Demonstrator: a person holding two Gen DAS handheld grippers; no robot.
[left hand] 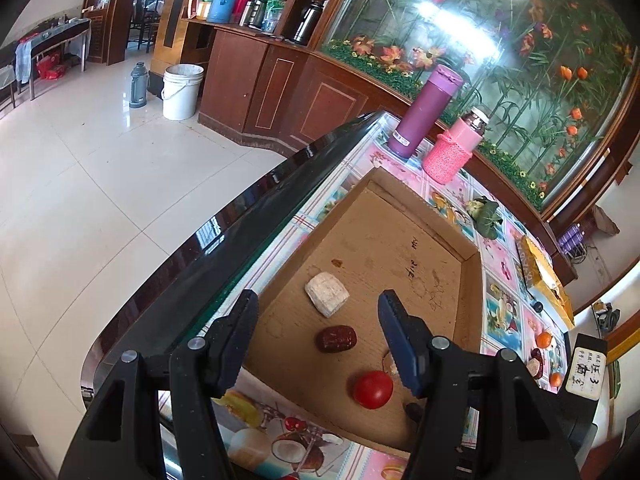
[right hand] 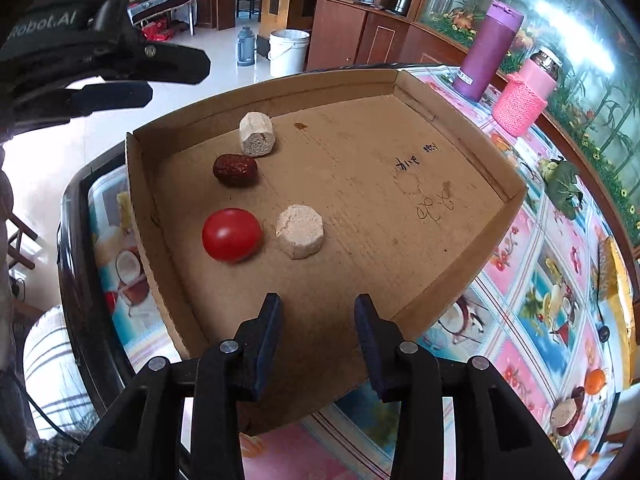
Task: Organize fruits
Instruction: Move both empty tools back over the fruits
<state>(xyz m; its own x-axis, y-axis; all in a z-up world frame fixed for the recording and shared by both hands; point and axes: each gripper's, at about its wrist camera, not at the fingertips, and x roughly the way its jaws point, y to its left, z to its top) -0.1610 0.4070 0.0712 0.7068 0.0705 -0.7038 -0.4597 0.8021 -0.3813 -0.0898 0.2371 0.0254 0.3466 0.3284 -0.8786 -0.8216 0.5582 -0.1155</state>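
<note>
A shallow cardboard tray [right hand: 440,184] holds a red tomato [right hand: 232,234], a dark red date [right hand: 235,170] and two pale beige cakes, one at the back [right hand: 256,134] and one beside the tomato [right hand: 299,231]. My right gripper [right hand: 318,320] is open and empty, above the tray's near edge. My left gripper [left hand: 318,320] is open and empty above the tray [left hand: 400,220], over the date [left hand: 336,339], with the tomato [left hand: 373,389] nearer and a cake [left hand: 326,294] beyond. It also shows at the upper left of the right wrist view [right hand: 176,76].
A purple flask [right hand: 486,50] and a pink-sleeved jar [right hand: 524,94] stand beyond the tray. A green leafy item [right hand: 560,188] lies to its right. More oranges and fruits [right hand: 594,382] lie at the table's far right. The table edge [left hand: 240,216] drops to a tiled floor.
</note>
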